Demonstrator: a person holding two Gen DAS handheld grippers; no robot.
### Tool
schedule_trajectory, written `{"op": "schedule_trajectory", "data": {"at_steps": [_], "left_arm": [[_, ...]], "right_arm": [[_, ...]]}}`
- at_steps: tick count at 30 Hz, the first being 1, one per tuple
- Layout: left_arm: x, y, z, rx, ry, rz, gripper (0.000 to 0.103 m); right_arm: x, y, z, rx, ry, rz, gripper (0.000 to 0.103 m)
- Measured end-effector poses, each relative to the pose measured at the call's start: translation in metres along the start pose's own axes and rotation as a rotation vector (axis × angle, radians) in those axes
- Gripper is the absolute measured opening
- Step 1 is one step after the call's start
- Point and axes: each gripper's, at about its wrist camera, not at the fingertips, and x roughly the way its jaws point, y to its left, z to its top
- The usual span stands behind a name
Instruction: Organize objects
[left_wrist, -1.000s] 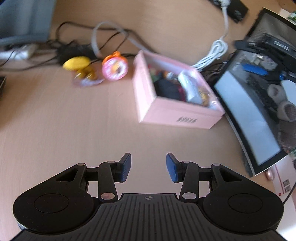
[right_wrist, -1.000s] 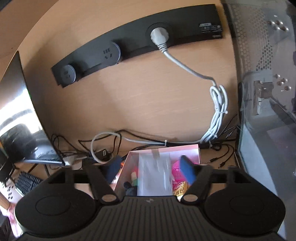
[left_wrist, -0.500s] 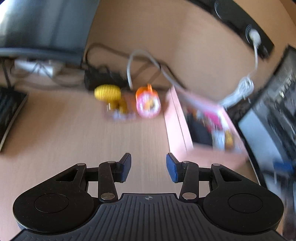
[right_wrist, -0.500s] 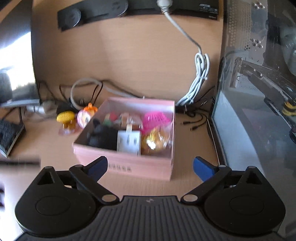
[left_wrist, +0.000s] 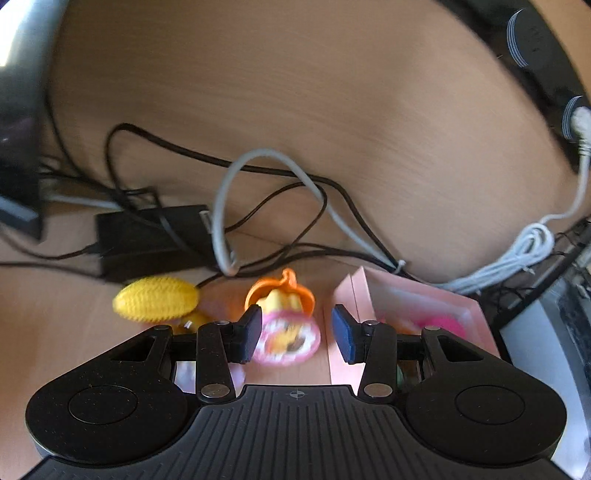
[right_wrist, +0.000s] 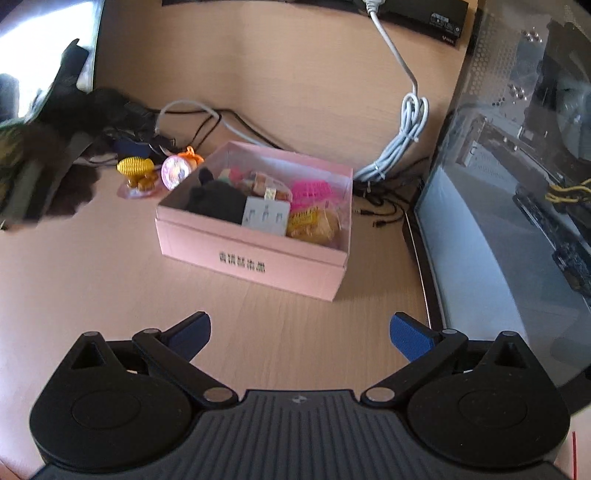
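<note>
A pink open box (right_wrist: 255, 254) holds several small toys and packets; its left wall shows in the left wrist view (left_wrist: 341, 295). Left of it on the desk lie a round pink-and-orange toy (left_wrist: 288, 328) (right_wrist: 177, 168) and a yellow ribbed toy (left_wrist: 157, 299) (right_wrist: 135, 165). My left gripper (left_wrist: 295, 332) is open, its fingertips on either side of the pink-and-orange toy, not closed on it. My right gripper (right_wrist: 301, 334) is wide open and empty, well in front of the box.
Black and grey cables (left_wrist: 266, 206) and a black power brick (left_wrist: 151, 236) lie behind the toys. A glass-sided computer case (right_wrist: 517, 192) stands right of the box. A black power strip (right_wrist: 424, 14) lines the back. A monitor edge (left_wrist: 22, 92) stands at left.
My left gripper has moved forward and down onto the pink-and-orange toy, which now sits between its fingers. My right gripper has pulled back from over the box and opened wider.
</note>
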Motion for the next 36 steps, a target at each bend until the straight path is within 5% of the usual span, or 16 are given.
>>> {"op": "schedule_trajectory", "data": {"at_steps": [6, 14, 20, 29, 36], "left_arm": [[0.040, -0.009, 0.018, 0.025, 0.062, 0.050, 0.045], [0.058, -0.010, 0.003, 0.047, 0.143, 0.128, 0.045], [0.016, 0.002, -0.032, 0.011, 0.201, 0.057, 0.045], [-0.081, 0.008, -0.103, 0.171, 0.245, -0.035, 0.043], [-0.162, 0.034, -0.105, 0.030, 0.071, -0.046, 0.043]], "right_arm": [[-0.003, 0.002, -0.013, -0.022, 0.022, -0.039, 0.103], [-0.001, -0.001, -0.022, 0.022, 0.064, -0.061, 0.103], [-0.002, 0.005, -0.023, 0.015, 0.061, -0.051, 0.103], [-0.002, 0.022, -0.015, -0.028, 0.033, 0.026, 0.103], [0.015, 0.035, 0.055, -0.017, -0.045, 0.199, 0.103]]}}
